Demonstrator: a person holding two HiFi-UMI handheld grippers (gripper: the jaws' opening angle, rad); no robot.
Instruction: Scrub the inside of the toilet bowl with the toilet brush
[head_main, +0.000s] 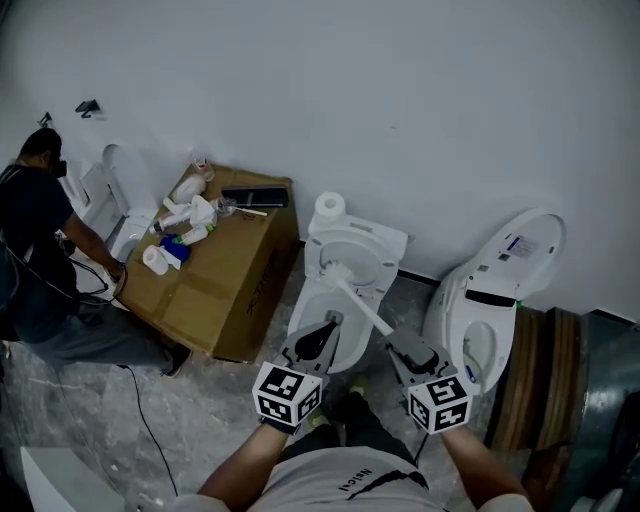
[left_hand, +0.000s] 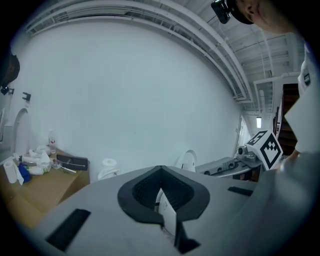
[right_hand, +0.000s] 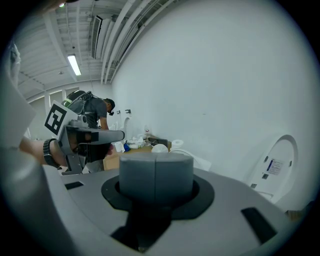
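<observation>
R gripper (head_main: 393, 340) pinches toilet brush (head_main: 360, 305) at handle's near end; bristles ahead, down in toilet bowl (head_main: 382, 270). Prob. light, stiff, slick plastic: hold handle high. L gripper (head_main: 330, 323), alongside, closed on white slip (left_hand: 165, 207).

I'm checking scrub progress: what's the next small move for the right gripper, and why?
Probably sweep the toilet brush along the toilet bowl wall: the right gripper appears shut on its handle, and its head sits inside the bowl.
</observation>
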